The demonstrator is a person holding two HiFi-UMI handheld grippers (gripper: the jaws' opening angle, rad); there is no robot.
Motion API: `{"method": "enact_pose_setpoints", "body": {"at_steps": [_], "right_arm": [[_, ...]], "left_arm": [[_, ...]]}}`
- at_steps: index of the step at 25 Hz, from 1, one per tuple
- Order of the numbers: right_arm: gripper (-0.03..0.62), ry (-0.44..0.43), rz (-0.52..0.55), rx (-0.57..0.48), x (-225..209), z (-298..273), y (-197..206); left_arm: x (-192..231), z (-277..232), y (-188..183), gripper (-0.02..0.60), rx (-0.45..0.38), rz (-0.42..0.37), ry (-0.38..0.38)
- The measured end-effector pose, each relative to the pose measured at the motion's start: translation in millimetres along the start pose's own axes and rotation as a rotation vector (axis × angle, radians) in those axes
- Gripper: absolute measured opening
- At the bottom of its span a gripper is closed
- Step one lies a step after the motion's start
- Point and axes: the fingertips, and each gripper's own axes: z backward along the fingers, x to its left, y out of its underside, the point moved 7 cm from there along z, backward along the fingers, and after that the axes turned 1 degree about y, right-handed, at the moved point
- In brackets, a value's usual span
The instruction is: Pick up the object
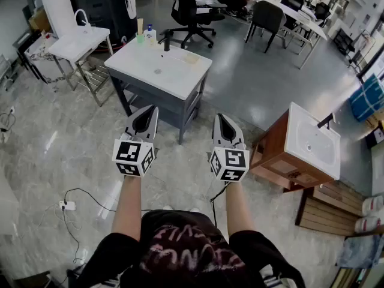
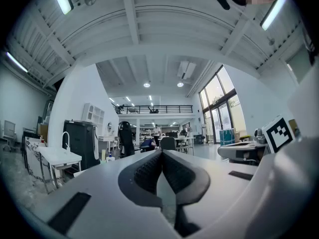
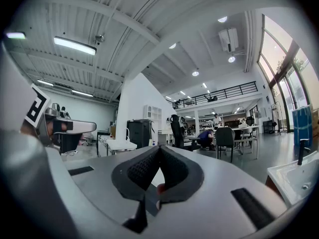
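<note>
A white washbasin top (image 1: 150,71) on a grey cabinet stands ahead of both grippers. Along its far edge are a black tap (image 1: 167,39), a small bottle (image 1: 150,33) and a green cup (image 1: 140,36), with a pale flat piece (image 1: 191,57) further right. My left gripper (image 1: 150,110) is held level above the floor, short of the cabinet's near edge, with its jaws closed and empty (image 2: 161,152). My right gripper (image 1: 221,117) hangs beside it at the same height. Its pads meet at the tip (image 3: 159,147) with nothing between them.
A second white basin on a wooden cabinet (image 1: 312,143) stands at the right, with wooden panels (image 1: 324,209) beside it. At the left are a small white table (image 1: 78,41) and a black cabinet (image 1: 102,5). An office chair (image 1: 189,8) stands behind. A cable and socket strip (image 1: 68,206) lie on the floor.
</note>
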Motion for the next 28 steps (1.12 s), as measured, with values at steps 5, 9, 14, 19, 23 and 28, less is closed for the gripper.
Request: {"method": "enact_pose_setpoints", "body": {"at_steps": [5,9,14,19,23,28], "right_arm": [[0.014,0.006,-0.014,-0.02,1,-1,-2],[0.014,0.015,-0.008,-0.014,2,-1,-2],[0.015,0.011,-0.036,-0.028,3,2,1],[0.015,0.015,-0.031,-0.012,10,3,5],[0.015,0.022,-0.031,-0.01,21,3,8],[0.015,0.039,-0.018,0.0,33,3,15]], "left_arm": [[3,-1,1,0.016,0.005,0.0,0.001],[6,1,2,0.016,0.005,0.002,0.002],[7,4,5,0.016,0.011,0.002,0.006],[13,10,14,0.016,0.028,0.009,0.016],[24,19,20,0.016,0.035,0.018,0.018],[33,26,29,0.016,0.047,0.025,0.025]]}}
